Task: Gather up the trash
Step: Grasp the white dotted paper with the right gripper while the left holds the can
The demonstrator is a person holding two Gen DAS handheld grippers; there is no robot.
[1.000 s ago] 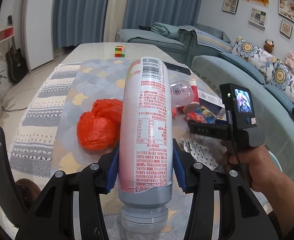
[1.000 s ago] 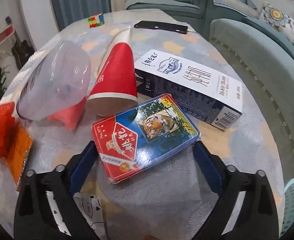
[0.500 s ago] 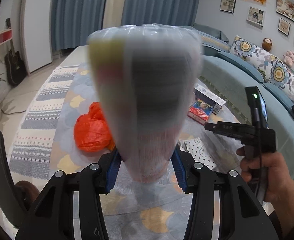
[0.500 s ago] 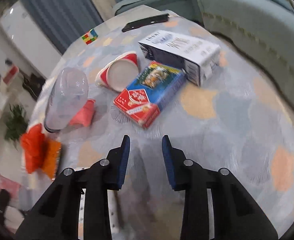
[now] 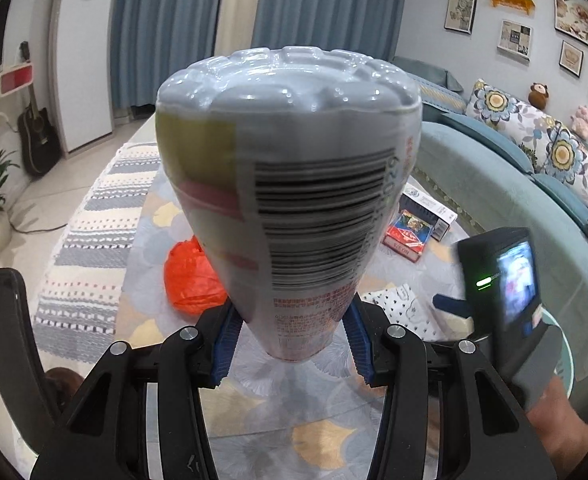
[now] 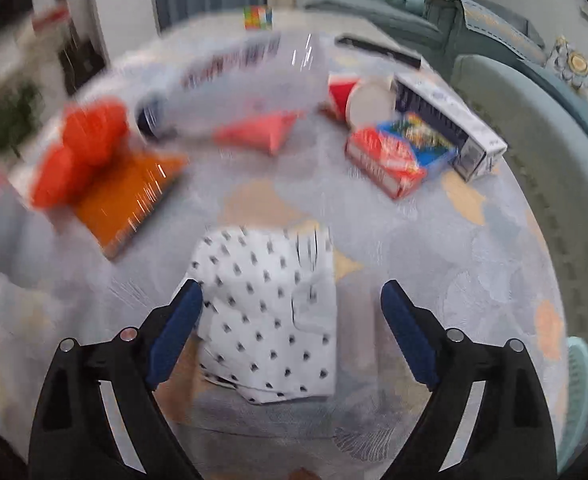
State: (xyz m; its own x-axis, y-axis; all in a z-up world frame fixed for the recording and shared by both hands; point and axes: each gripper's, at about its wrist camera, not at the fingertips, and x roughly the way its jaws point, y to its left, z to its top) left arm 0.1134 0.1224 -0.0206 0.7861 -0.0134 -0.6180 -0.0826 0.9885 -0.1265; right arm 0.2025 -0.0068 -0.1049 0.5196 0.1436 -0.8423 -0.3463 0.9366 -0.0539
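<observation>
Taking the white paper bag with black dots [image 6: 270,316] as the landmark, and going left to right across the table with the pale patterned cloth [image 6: 453,280]: well to the bag's left, lifted off the table, is the tall white plastic bottle with a barcode label [image 5: 290,200]. The left gripper [image 5: 292,340] is clamped on its narrow lower end, and its ribbed base tilts toward the camera. It looks light and probably empty, with thin walls that could dent and a glossy label that may slip, so a hold on the waist seems wiser than one on the taper.

Up and left of the bag lie a crumpled orange plastic bag [image 6: 82,152] and a flat orange packet [image 6: 130,200]: soft and light, best pinched at a fold or an edge.

The dotted bag itself sits just ahead of the right gripper [image 6: 292,304], whose fingers stand wide apart with nothing between them. It is thin, limp paper, so it should be taken by a raised edge.

Up and right of the bag are a red paper cup on its side [image 6: 357,104], a red and blue card box [image 6: 401,156] and a white and navy carton [image 6: 449,128]: stiff, light things that can be gripped across their narrow sides.
</observation>
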